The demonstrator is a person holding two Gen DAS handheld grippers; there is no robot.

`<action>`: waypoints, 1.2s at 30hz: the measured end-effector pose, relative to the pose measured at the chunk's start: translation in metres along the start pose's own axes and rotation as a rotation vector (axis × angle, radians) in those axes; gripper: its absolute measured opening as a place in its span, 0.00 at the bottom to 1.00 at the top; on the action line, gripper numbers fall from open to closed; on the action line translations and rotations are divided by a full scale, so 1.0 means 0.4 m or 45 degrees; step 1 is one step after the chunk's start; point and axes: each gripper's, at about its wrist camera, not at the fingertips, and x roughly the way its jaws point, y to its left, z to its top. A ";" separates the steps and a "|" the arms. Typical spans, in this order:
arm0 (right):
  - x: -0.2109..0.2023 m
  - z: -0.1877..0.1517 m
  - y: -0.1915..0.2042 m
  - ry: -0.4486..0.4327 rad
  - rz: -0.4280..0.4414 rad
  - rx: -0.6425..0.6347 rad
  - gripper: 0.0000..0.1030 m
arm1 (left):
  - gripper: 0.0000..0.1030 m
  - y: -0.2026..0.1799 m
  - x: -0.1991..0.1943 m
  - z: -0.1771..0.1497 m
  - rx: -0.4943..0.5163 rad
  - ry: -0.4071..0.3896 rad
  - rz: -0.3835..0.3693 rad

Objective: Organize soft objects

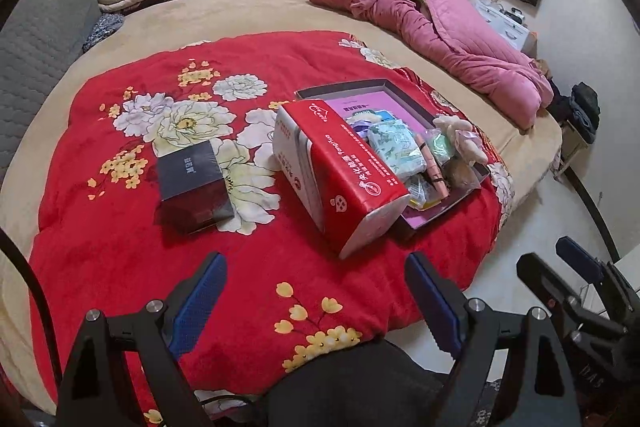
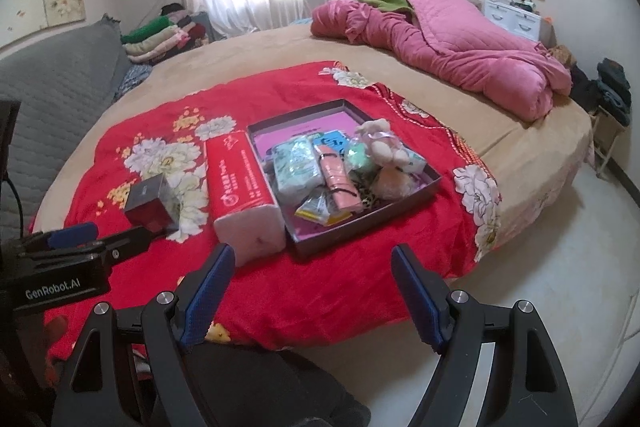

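While both sets of jaws hang above the near edge of the red floral blanket (image 1: 120, 267), nothing is held: left gripper (image 1: 316, 301) jaws are spread wide and bare, right gripper (image 2: 310, 293) likewise. Ahead of the left jaws, slightly right, lies the red-and-white soft tissue pack (image 1: 340, 171), butted against the dark shallow cardboard tray (image 2: 362, 223); probably parked there because the tray is already crowded. Straight ahead of the right jaws the tray holds a pale plush toy (image 2: 380, 143), a green-patterned soft packet (image 2: 294, 167) and a pink pouch (image 2: 340, 183). The dark red-sided box (image 1: 192, 183) sits ahead-left of the left jaws, apart.
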 end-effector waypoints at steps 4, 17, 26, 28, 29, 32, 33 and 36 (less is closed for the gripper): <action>-0.003 -0.007 0.008 0.000 0.005 -0.011 0.79 | 0.87 -0.002 -0.005 -0.005 0.011 -0.003 0.009; -0.001 -0.013 0.013 0.005 0.007 -0.014 0.79 | 0.87 -0.006 0.001 -0.013 0.033 0.012 0.026; 0.001 -0.016 0.012 0.013 0.010 -0.010 0.79 | 0.87 -0.002 0.012 -0.019 0.032 0.021 0.038; 0.001 -0.016 0.012 0.010 0.010 -0.012 0.79 | 0.87 -0.003 0.012 -0.019 0.031 0.020 0.038; 0.002 -0.017 0.013 0.010 0.011 -0.012 0.79 | 0.87 -0.003 0.012 -0.020 0.030 0.019 0.043; 0.003 -0.017 0.011 0.006 0.010 -0.010 0.79 | 0.87 0.000 0.009 -0.021 0.030 0.009 0.039; 0.002 -0.017 0.010 0.006 0.009 -0.010 0.79 | 0.87 0.000 0.007 -0.022 0.028 0.007 0.038; 0.002 -0.016 0.006 0.003 0.007 -0.004 0.79 | 0.87 0.001 0.005 -0.021 0.028 0.004 0.041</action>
